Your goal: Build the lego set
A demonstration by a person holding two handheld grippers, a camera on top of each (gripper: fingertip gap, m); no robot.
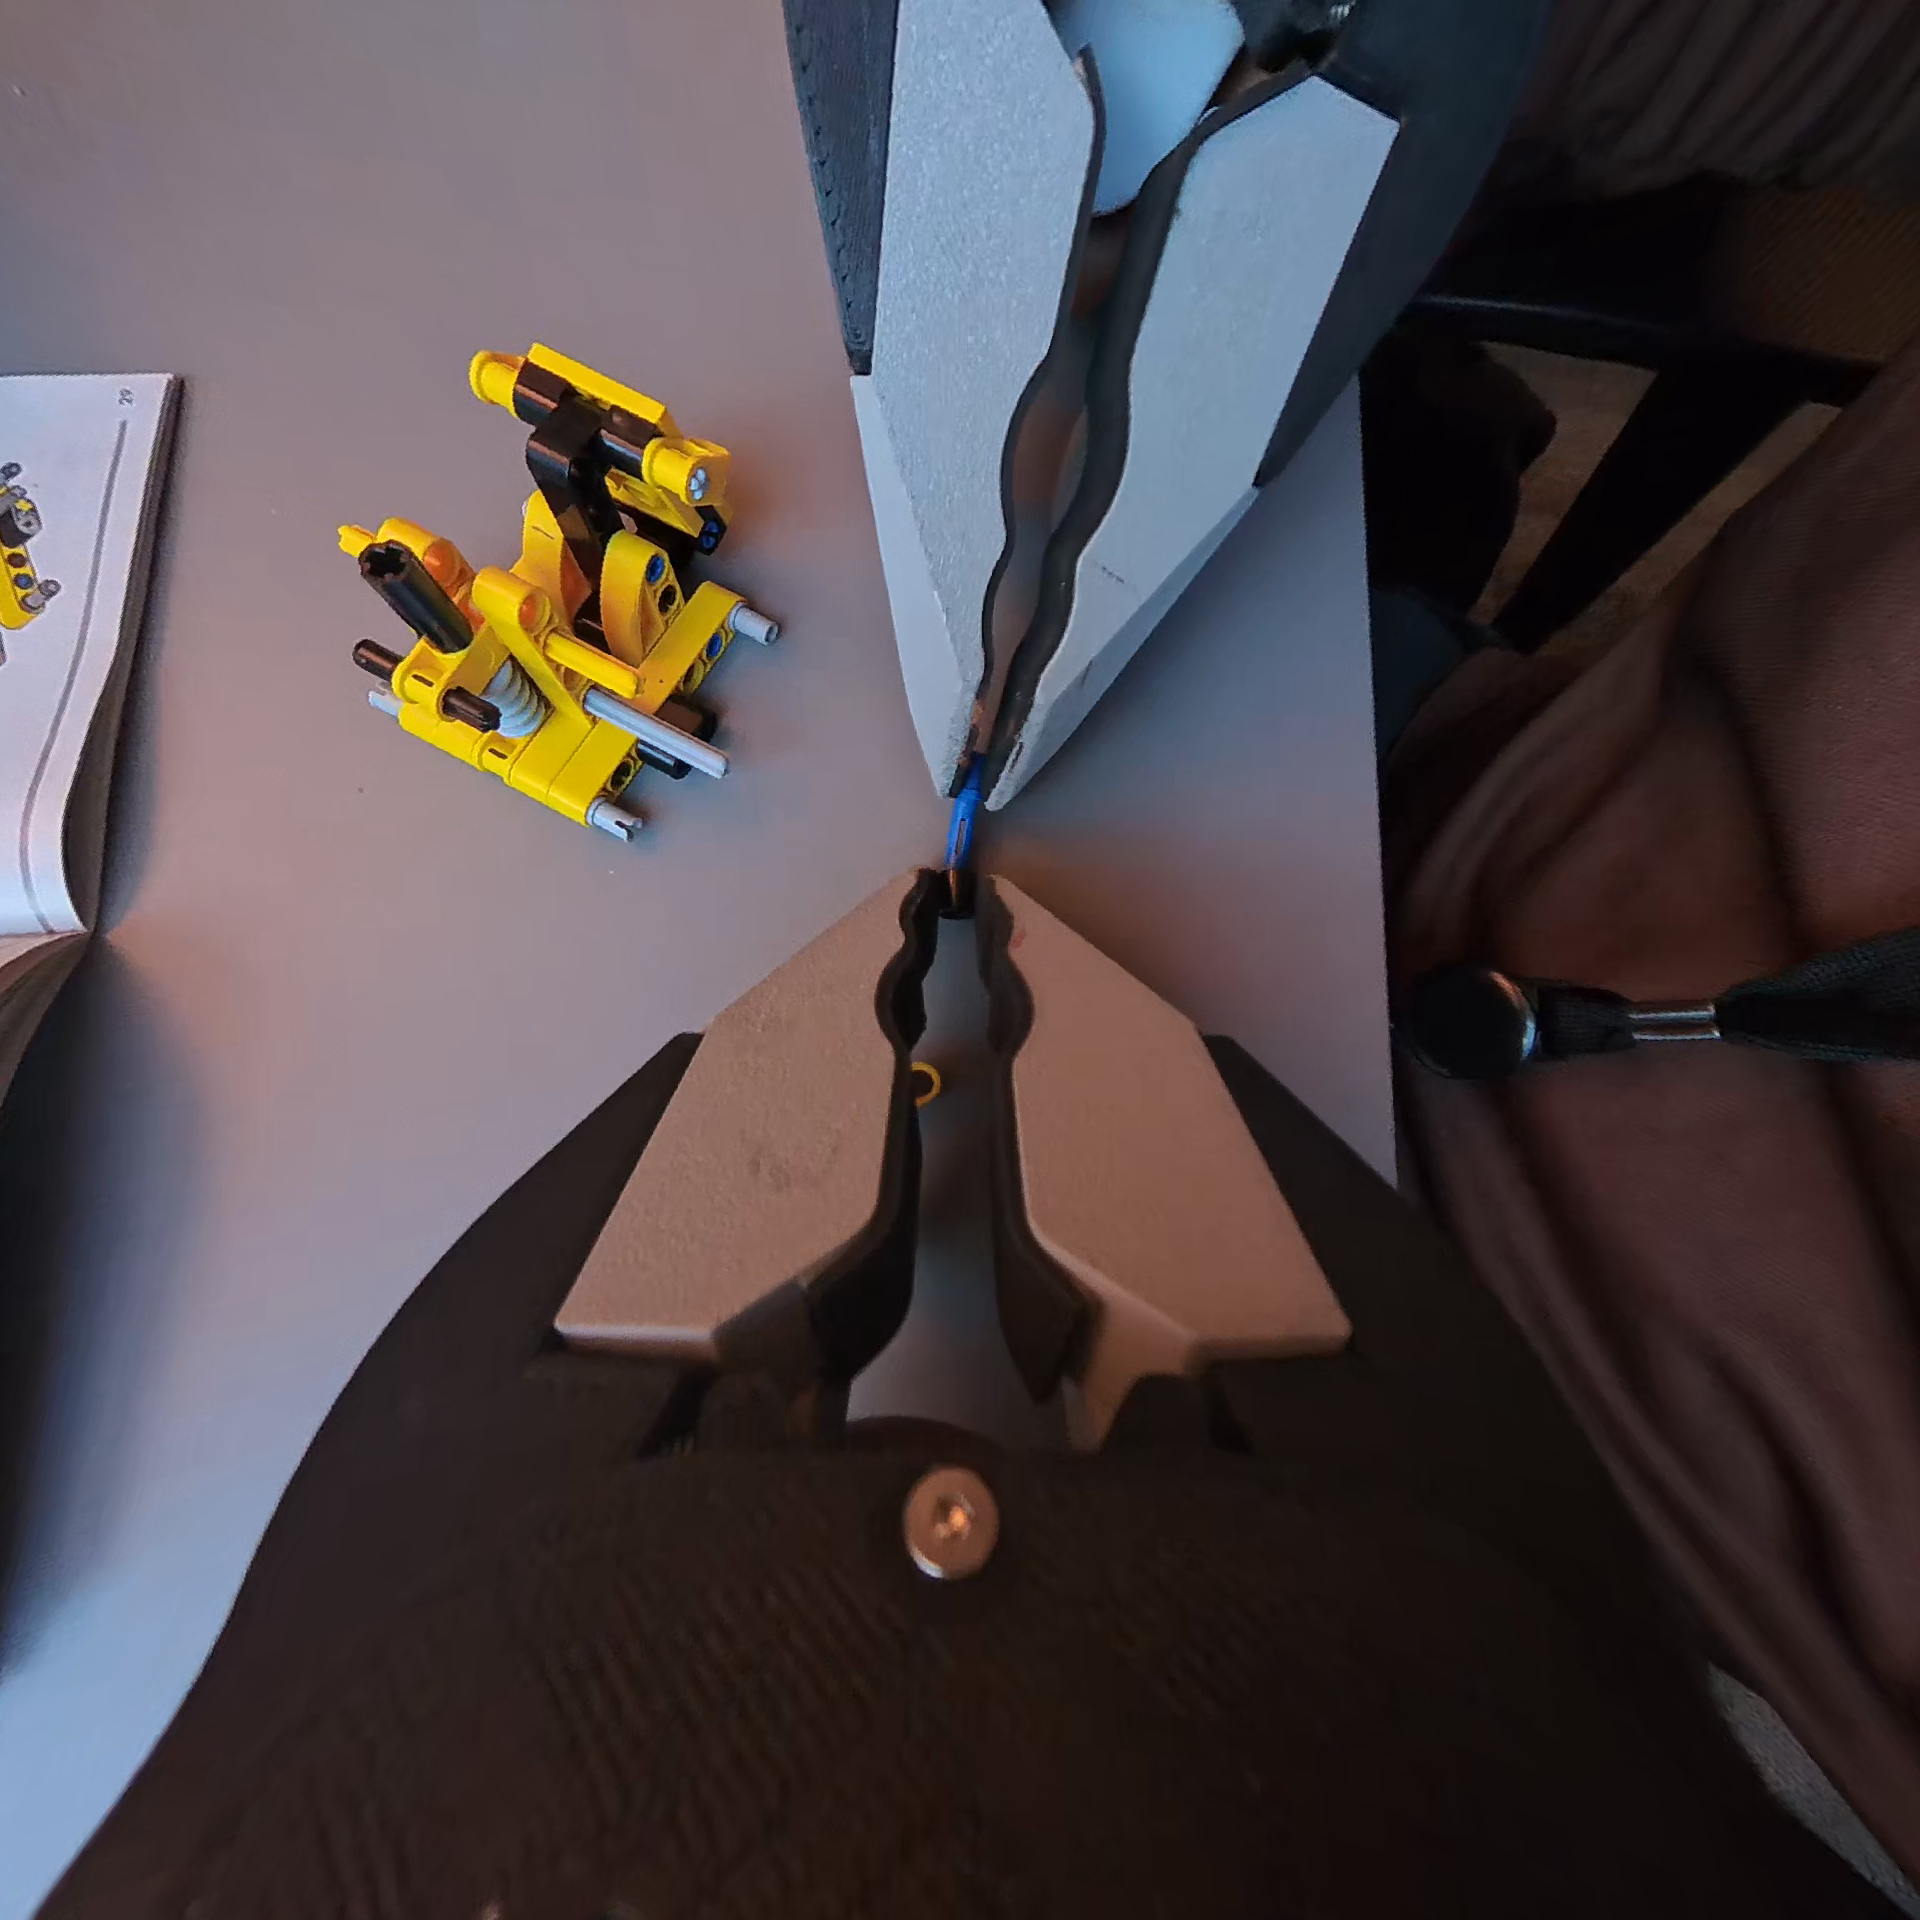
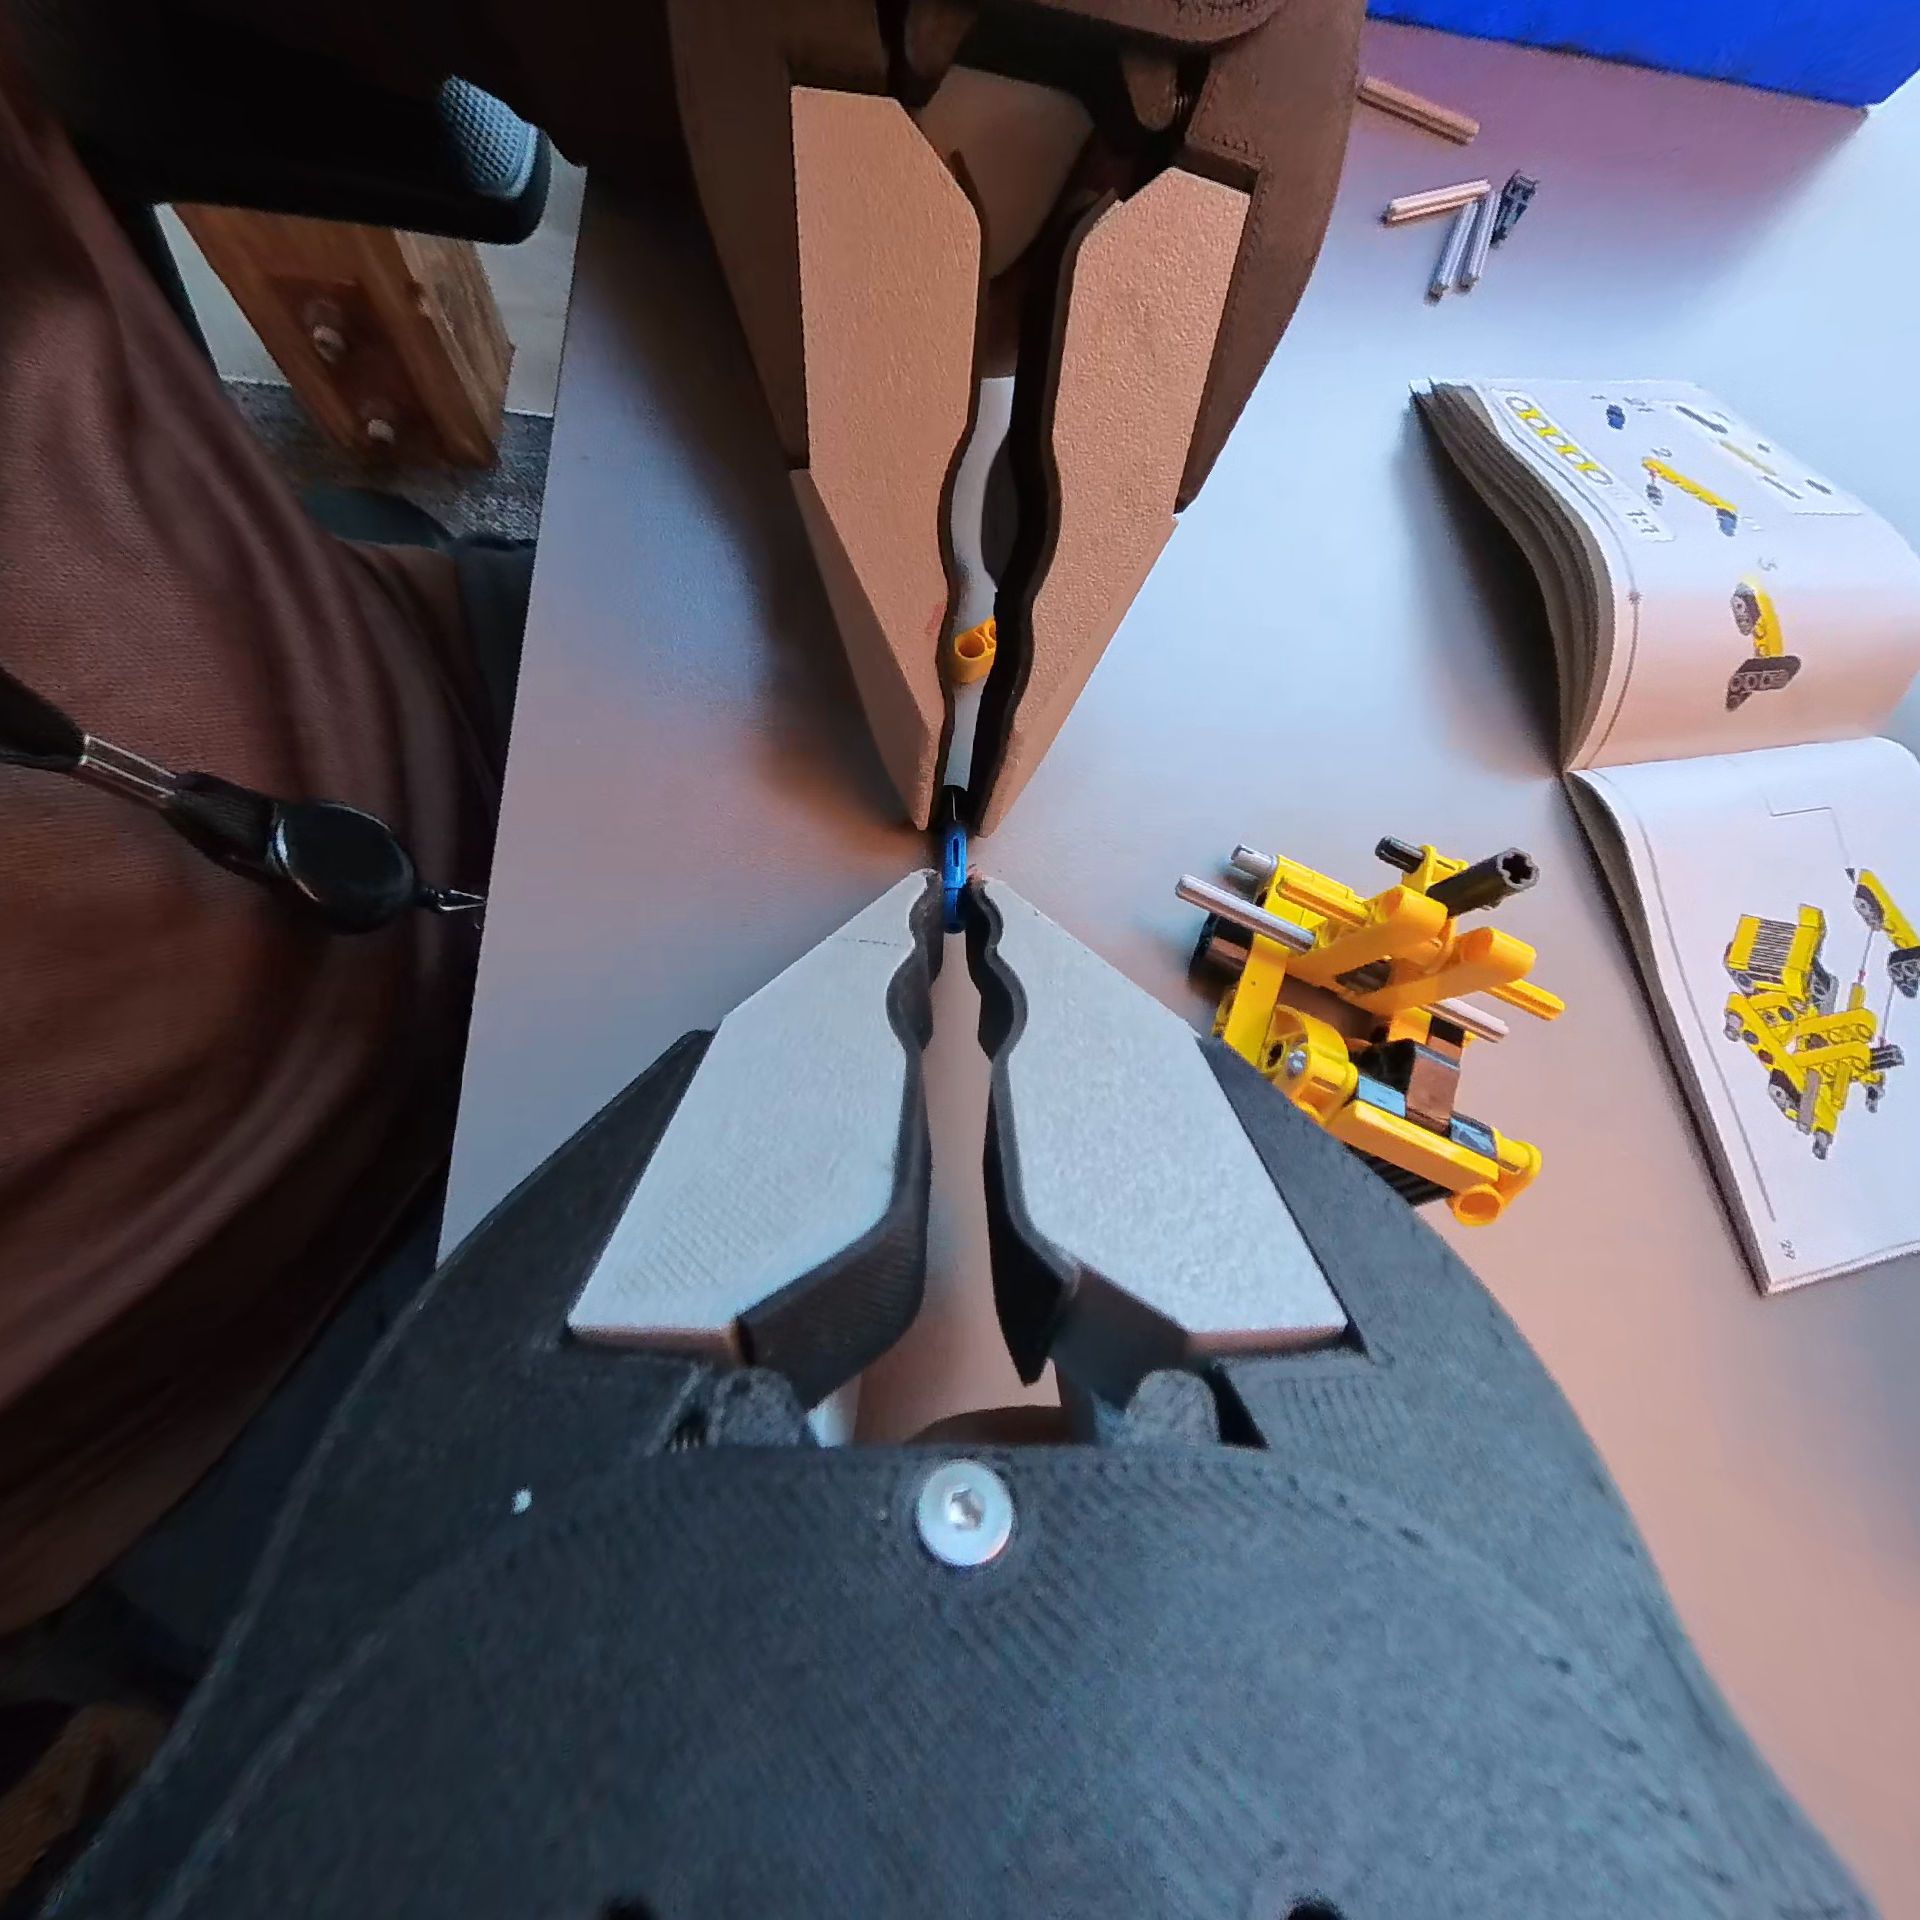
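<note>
Two grippers meet tip to tip over the grey table (image 1: pixel 416 1143), close to its edge on your side. Your left gripper (image 1: pixel 951 899) is pinched shut on a small black piece (image 1: pixel 951 896), with a yellow piece (image 2: pixel 975 649) lodged farther back between its fingers. Your right gripper (image 2: pixel 954 896) is clamped on a blue pin (image 2: pixel 953 868), and the pin's free end touches the black piece. Beyond the table edge sit your brown clothing (image 1: pixel 1662 1039) and a black badge reel (image 2: pixel 332 862), so there is little spare room on that side.

The partly built yellow model (image 1: pixel 566 603) stands on the table, well apart from the tips, on the side away from you. Past it lies the open instruction booklet (image 2: pixel 1714 935), near but not touching the model. Several loose rods (image 2: pixel 1455 223) lie at the far part of the table. Bare tabletop separates the gripper tips from the model.
</note>
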